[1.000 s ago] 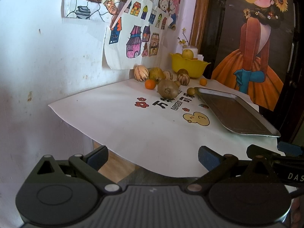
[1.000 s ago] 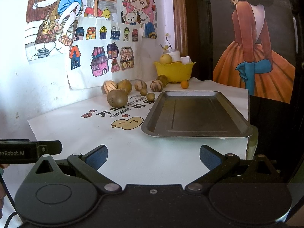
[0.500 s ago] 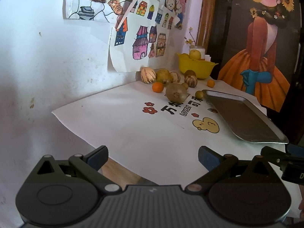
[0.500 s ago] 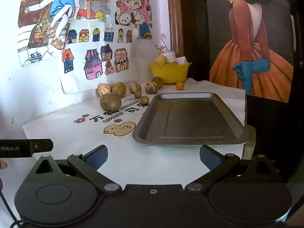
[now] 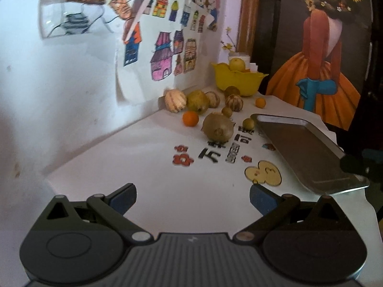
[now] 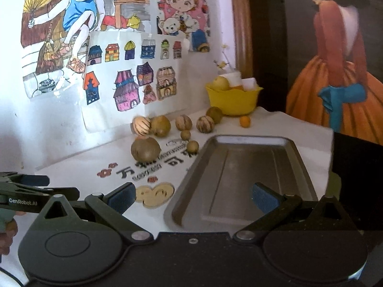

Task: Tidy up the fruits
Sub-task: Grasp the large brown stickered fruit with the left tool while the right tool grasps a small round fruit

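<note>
Approaching is the step in hand, nothing picked yet: left gripper (image 5: 192, 195) and right gripper (image 6: 193, 195) both hang spread and empty. The fruits (image 5: 217, 128) lie loose beyond the bare metal tray (image 6: 241, 174) (by its far-left corner), well ahead; next comes reaching for one

A home, likely a family room: hand-coloured children's drawings (image 6: 134, 81) are taped to the white wall at upper left, a painted poster of a girl in an orange dress (image 5: 318, 71) fills the right, and a paper-covered bench (image 5: 148, 174) carries loose fruit.
</note>
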`<action>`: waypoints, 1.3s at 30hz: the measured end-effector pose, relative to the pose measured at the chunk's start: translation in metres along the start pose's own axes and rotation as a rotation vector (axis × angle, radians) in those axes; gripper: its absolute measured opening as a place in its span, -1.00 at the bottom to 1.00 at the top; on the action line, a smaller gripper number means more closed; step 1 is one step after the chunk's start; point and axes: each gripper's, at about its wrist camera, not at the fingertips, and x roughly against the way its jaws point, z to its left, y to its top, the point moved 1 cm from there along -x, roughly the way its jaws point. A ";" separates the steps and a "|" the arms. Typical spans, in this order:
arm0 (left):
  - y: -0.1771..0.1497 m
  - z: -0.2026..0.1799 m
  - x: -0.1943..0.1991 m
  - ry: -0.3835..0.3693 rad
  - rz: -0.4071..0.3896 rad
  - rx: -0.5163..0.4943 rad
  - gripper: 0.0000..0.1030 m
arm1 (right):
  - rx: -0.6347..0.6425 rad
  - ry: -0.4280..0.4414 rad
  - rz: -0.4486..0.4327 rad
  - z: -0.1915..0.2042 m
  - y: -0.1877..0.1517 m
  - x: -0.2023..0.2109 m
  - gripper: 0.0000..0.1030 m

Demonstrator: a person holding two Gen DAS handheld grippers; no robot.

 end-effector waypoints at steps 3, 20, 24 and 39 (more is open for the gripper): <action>0.013 0.001 -0.009 -0.022 0.006 -0.014 0.99 | 0.007 0.026 0.023 -0.010 0.022 -0.011 0.99; 0.062 -0.013 -0.072 -0.124 0.053 -0.133 0.99 | 0.353 0.156 0.084 -0.034 0.103 -0.097 0.99; 0.072 -0.009 -0.094 -0.133 0.088 -0.082 0.99 | 0.484 0.209 0.100 -0.031 0.105 -0.124 0.99; 0.090 -0.017 -0.141 -0.155 0.098 -0.052 0.93 | 0.655 0.306 0.210 -0.013 0.083 -0.201 0.67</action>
